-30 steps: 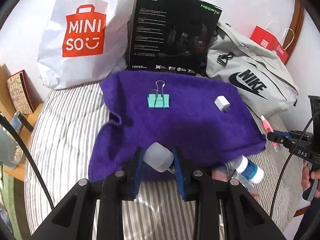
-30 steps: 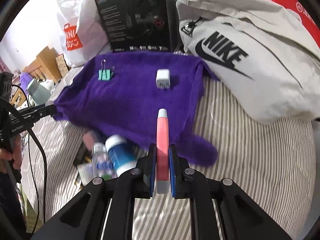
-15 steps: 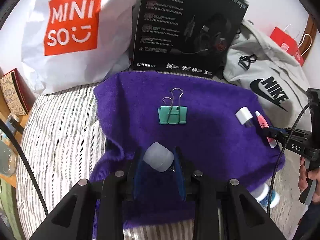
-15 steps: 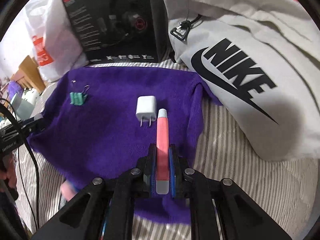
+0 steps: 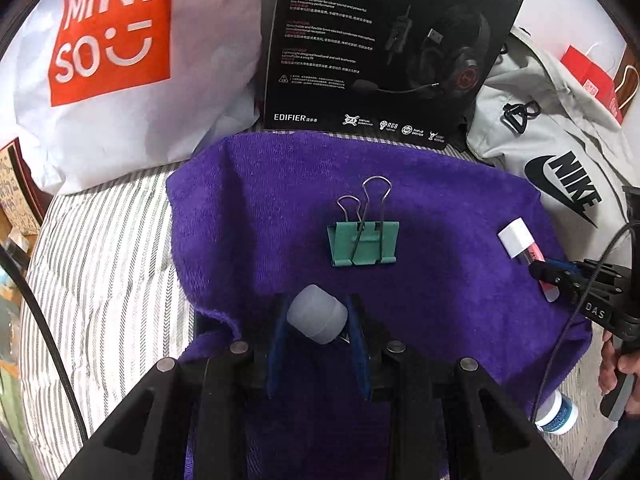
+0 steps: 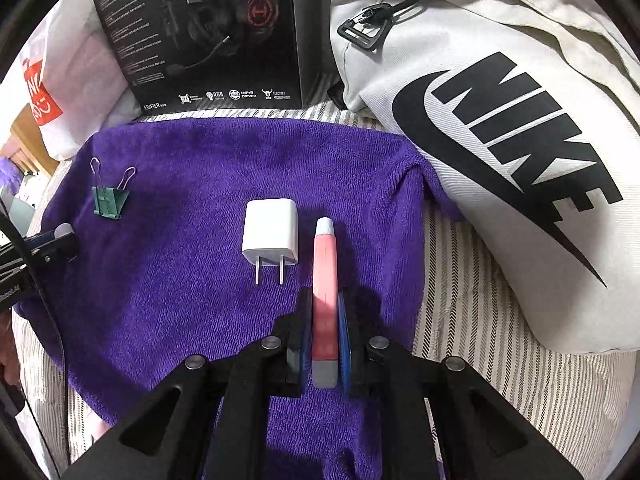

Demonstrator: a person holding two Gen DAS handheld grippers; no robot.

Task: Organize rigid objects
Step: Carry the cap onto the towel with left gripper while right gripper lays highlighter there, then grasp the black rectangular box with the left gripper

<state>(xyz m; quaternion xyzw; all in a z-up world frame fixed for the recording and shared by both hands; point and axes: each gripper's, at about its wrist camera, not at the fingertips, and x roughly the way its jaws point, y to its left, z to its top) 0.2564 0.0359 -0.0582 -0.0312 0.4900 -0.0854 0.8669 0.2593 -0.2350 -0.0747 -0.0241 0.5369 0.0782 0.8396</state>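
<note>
Left wrist view: left gripper [image 5: 317,320] clamps a frosted cap [image 5: 317,314] low centre, over the purple towel [image 5: 248,200]; set it beside the green binder clip [image 5: 363,242]

Right wrist view: right gripper [image 6: 325,340] pinches the pink tube [image 6: 325,280], just right of the white charger [image 6: 271,232]; lower flat, parallel, then release

Bed w/ striped sheet [image 5: 104,264]; purple towel [image 5: 280,200] spread over it. Behind: white Miniso bag [image 5: 120,80], black headset box [image 5: 384,40], grey Nike bag [image 6: 500,140], red paper bag [image 5: 592,76], all vs. white wall [image 5: 568,4]. Wooden furniture [image 6: 28,148] at left. Bright, hard shadows.
</note>
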